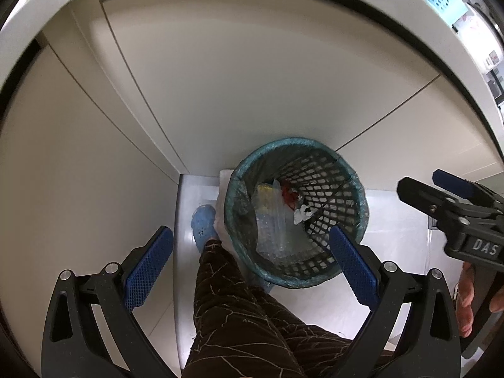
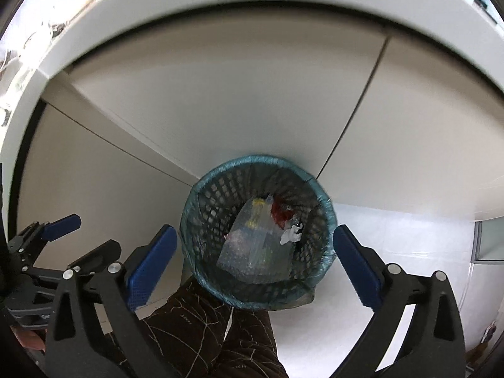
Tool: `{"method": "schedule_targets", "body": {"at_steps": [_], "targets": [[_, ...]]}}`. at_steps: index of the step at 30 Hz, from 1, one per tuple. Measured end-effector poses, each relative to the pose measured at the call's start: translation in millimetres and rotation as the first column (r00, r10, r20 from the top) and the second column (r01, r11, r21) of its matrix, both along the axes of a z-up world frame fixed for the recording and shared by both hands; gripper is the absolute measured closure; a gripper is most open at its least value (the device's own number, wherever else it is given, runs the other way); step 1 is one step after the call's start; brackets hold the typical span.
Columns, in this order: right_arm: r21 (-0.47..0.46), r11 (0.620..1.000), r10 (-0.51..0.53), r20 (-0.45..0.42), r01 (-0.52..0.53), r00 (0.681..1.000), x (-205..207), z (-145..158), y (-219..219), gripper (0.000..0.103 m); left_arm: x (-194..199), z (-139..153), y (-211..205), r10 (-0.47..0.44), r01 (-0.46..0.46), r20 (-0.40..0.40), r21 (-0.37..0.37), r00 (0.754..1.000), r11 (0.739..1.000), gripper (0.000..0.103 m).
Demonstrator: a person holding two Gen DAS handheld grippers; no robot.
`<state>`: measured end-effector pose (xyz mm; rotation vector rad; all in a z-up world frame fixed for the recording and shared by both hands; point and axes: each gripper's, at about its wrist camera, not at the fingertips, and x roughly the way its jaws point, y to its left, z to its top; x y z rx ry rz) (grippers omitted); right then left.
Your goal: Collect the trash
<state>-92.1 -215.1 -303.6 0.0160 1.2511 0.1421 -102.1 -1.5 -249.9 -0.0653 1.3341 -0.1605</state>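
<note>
Both grippers, left (image 1: 250, 260) and right (image 2: 252, 263), hang above the bin (image 2: 201, 189) with jaws spread wide and nothing between them. Bubble wrap (image 2: 252, 252), a red scrap (image 2: 278, 211) and white paper (image 2: 291, 234) lie inside the bin, which stands against a cabinet (image 2: 220, 94).

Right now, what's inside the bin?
In the bin: clear bubble wrap over a yellow item, a red wrapper and crumpled white paper. The wrap covers the bin's bottom.

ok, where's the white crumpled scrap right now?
Inside the mesh bin, right of the clear plastic bag, below the red wrapper: white scrap.
</note>
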Motion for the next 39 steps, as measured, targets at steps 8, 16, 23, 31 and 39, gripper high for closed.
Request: {"method": "schedule_targets", "body": {"at_steps": [8, 16, 23, 31, 39], "targets": [[-0.028, 0.999, -0.031, 0.068, 0.033, 0.997, -7.2, 69.7, -7.5, 0.008, 7.4, 62.5, -3.3, 0.017, -0.017, 0.055, -0.014, 0.998, 1.0, 0.006], [-0.036, 0.995, -0.091, 0.14, 0.097, 0.986, -23.1, 173.8, -18.6, 0.008, 7.6, 163.9, -14.4, 0.003, -0.003, 0.109, -0.003, 0.994, 1.0, 0.006], [-0.025, 0.989, -0.137, 0.169, 0.143, 0.976, -47.3, 247.5, -24.5, 0.008, 1.3, 225.4, -20.9, -0.016, 0.014, 0.13, 0.02, 0.991, 1.0, 0.006], [-0.006, 0.982, -0.185, 0.193, 0.19, 0.964, -69.2, 291.5, -25.2, 0.008, -8.8, 270.3, -22.2, -0.013, 0.008, 0.179, 0.028, 0.984, 1.0, 0.006], [-0.067, 0.98, -0.173, 0.189, 0.189, 0.967, -74.1, 289.8, -21.0, 0.008, -15.3, 275.0, -30.1, -0.037, 0.032, 0.171, 0.035, 0.984, 0.999, 0.006]]}}
